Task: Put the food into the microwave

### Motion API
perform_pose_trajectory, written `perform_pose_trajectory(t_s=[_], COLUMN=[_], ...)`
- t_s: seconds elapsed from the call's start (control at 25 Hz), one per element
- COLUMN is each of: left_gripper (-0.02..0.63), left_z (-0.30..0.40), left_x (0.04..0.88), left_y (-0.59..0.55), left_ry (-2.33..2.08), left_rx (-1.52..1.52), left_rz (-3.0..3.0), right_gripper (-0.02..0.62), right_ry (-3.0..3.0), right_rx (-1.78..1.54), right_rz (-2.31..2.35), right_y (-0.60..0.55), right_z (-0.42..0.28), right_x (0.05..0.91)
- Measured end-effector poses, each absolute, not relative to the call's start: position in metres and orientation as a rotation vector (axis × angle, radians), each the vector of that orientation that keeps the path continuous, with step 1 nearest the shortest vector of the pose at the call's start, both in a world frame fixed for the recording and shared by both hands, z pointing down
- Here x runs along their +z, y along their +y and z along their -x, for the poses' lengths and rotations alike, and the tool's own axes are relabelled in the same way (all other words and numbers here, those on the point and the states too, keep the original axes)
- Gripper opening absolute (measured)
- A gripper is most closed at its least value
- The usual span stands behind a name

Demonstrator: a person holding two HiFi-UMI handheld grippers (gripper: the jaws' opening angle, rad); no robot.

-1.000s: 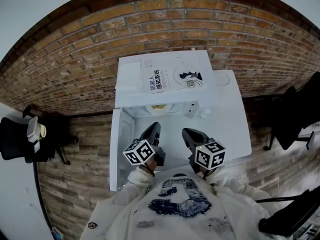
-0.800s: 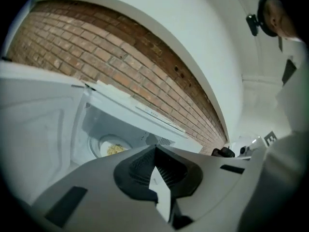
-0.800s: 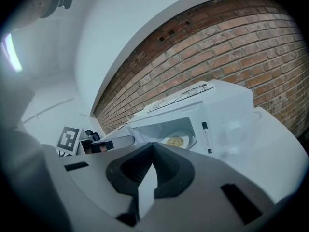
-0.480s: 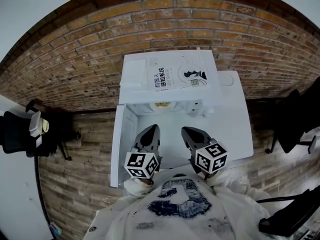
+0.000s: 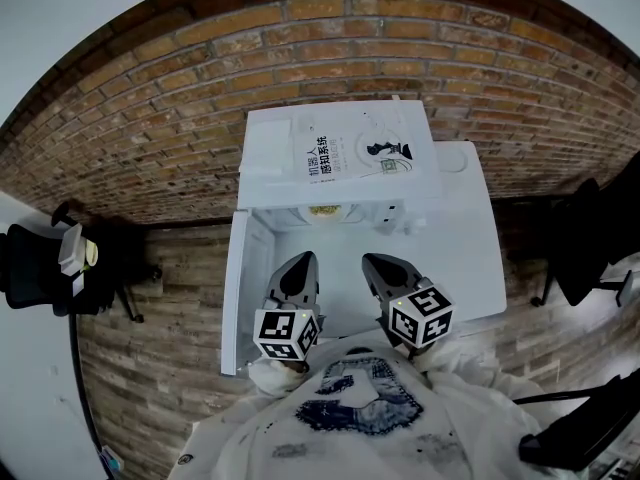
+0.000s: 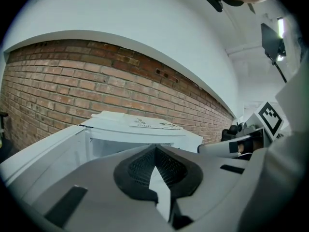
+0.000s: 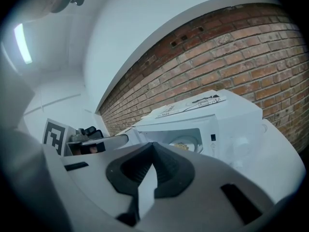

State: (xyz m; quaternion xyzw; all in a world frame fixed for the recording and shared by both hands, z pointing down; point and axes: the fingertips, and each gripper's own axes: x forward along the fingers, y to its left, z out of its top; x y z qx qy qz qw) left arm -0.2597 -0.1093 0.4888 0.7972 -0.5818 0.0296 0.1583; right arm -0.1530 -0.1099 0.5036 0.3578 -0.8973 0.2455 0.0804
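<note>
Head view: your left tongs (image 5: 300, 264) and right tongs (image 5: 378, 266), both closed and empty, face the open microwave (image 5: 340, 158); the food (image 5: 322, 210) sits inside, dead ahead between them. Left gripper view: door (image 6: 38, 158) beside these tongs. Right gripper view: food beyond the tips.

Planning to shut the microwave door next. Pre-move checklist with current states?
1. Food inside the microwave: ok.
2. Door open, swung out to the left: ok.
3. Left tool shut, holding nothing: ok.
4. Right tool shut, holding nothing: ok.
5. Door's swing path free: not ok, both tools sit in front of the opening.
6. Food centred in the cavity: cannot tell, only its front edge shows.
</note>
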Motion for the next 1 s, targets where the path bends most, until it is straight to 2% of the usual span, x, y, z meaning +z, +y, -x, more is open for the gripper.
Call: perform_pose_trajectory(t_s=[1.0], left_gripper=[0.008], left_z=[0.259], left_x=[0.4989], left_y=[-0.1171], left_ry=[-1.635], left_rx=[0.094], left_rz=[-2.269], right_gripper=[0.012], right_ry=[-2.668], right_rx=[0.749], right_rz=[-1.083], right_y=[-0.1155], right_z=[0.1545], right_x=[0.5103])
